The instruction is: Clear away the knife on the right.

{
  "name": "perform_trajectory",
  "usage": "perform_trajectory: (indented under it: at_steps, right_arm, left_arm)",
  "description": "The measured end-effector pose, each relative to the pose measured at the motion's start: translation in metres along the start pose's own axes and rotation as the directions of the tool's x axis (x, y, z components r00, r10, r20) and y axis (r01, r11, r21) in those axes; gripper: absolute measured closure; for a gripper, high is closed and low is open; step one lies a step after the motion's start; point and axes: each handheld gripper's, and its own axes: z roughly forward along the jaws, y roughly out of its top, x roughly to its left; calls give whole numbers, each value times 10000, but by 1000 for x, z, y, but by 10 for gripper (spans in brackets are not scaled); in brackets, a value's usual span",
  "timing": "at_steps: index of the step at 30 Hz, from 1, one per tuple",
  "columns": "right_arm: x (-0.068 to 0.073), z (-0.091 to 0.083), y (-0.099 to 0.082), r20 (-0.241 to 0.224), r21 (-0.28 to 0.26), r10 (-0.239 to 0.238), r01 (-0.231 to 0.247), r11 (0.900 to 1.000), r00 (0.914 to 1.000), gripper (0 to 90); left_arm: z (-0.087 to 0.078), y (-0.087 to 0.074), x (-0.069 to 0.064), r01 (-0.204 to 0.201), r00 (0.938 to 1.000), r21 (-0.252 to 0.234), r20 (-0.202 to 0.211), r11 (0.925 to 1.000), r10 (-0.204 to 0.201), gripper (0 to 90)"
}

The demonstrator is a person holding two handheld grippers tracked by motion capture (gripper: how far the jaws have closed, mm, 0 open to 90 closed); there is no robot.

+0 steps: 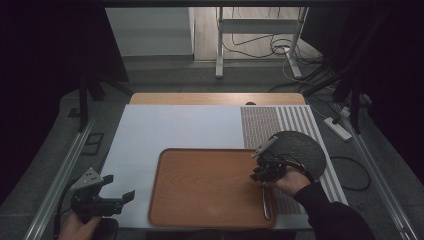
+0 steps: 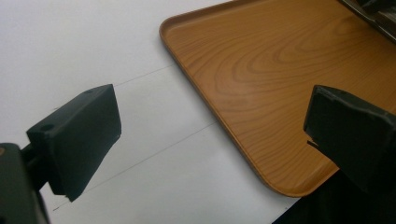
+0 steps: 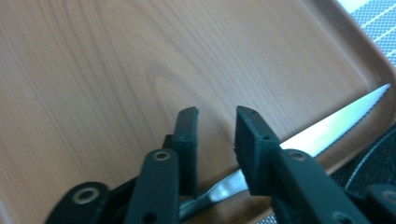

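Right gripper (image 3: 215,140), lower centre of its own view: jaws slightly parted, gripping nothing, poised above the slim silver serrated steel knife (image 3: 336,122). Lying along the right rim of the brown wood-grain tray (image 3: 116,70). Likely stiff, light, slippery; best pinched at the handle.

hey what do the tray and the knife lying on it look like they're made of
The tray shows brown wood grain under a smooth, slightly glossy surface with a moulded raised rim, so it is probably laminate or printed plastic rather than solid wood. The knife looks like polished steel: its blade is bright and reflective, with a serrated edge.
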Motion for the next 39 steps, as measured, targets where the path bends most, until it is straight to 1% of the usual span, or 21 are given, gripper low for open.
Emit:
perform_trajectory:
  at_steps: [4, 5, 8, 11, 15, 16, 18, 21, 22, 24, 26, 28, 29, 30, 31, 33, 38, 39]
  right_arm:
    - [0, -6, -1, 76, -283, 202, -200, 9994, 9998, 599]
    - [0, -7, -2, 56, -408, 302, -299, 9987, 9995, 577]
    - [-1, -10, -5, -2, -516, 438, -438, 9977, 9990, 517]
    - [-1, -14, -9, -43, -671, 607, -608, 9959, 9981, 444]
    - [-2, -20, -15, -13, -1060, 807, -804, 9911, 9967, 315]
    - [-3, -22, -17, 22, -1146, 875, -867, 9896, 9962, 280]
    - [-3, -24, -21, 181, -1123, 1059, -1032, 9883, 9942, 215]
    - [-2, -29, -28, 331, -1095, 1228, -1185, 9869, 9919, 188]
    - [-2, -31, -31, 390, -1164, 1309, -1256, 9852, 9906, 172]
    - [-2, -36, -37, 558, -1442, 1398, -1306, 9809, 9886, 110]
    - [-2, -41, -45, 869, -1778, 1620, -1448, 9734, 9830, 81]
    - [-2, -46, -52, 1081, -2057, 1970, -1719, 9634, 9744, 10]
    - [-2, -48, -55, 1119, -2150, 2064, -1791, 9601, 9721, 10]
    - [-2, -51, -61, 1238, -2297, 2234, -1911, 9543, 9668, 1]
    - [-3, -53, -64, 1280, -2402, 2337, -1985, 9502, 9638, 0]
    - [-3, -59, -73, 1270, -2682, 2689, -2280, 9360, 9548, 0]
    - [-2, -72, -92, 1421, -3221, 3270, -2688, 9078, 9343, 0]
    - [-2, -75, -96, 1397, -3339, 3320, -2713, 9027, 9329, 0]
  left_arm:
    - [0, 0, 0, 24, 10000, -8, -1, 10000, -24, 41]
    - [0, 0, 0, 24, 10000, -6, 2, 10000, -24, 41]
    - [0, 0, 0, 14, 10000, 0, -1, 10000, -14, 41]
    - [0, 0, 0, 4, 10000, 0, 4, 10000, -4, 41]
    - [0, 0, 0, 28, 10000, -12, 7, 10000, -28, 41]
    - [0, 0, 0, 24, 10000, -12, 7, 10000, -24, 41]
    - [0, 0, 0, 9, 10000, 5, -1, 10000, -9, 41]
    - [0, 0, 0, 12, 10000, -1, 0, 10000, -12, 41]
    - [0, 0, 0, 26, 10000, -11, 8, 10000, -26, 41]
    - [0, 0, 0, 25, 10000, -11, 9, 10000, -25, 41]
    - [0, 0, 0, 5, 10000, 6, -3, 10000, -5, 41]
    - [0, 0, 0, 1, 10000, 15, 5, 10000, -1, 41]
    - [0, 0, 0, 22, 10000, 19, 0, 10000, -22, 41]
    - [0, 0, 0, 34, 10000, 13, 0, 10000, -34, 41]
    - [0, 0, 0, 43, 10000, 6, 6, 10000, -43, 41]
    - [0, 0, 0, 50, 10000, 15, 10, 10000, -50, 41]
    - [0, 0, 1, 75, 10000, 18, 40, 10000, -75, 41]
    - [0, 0, 1, 84, 10000, 18, 44, 10000, -84, 41]
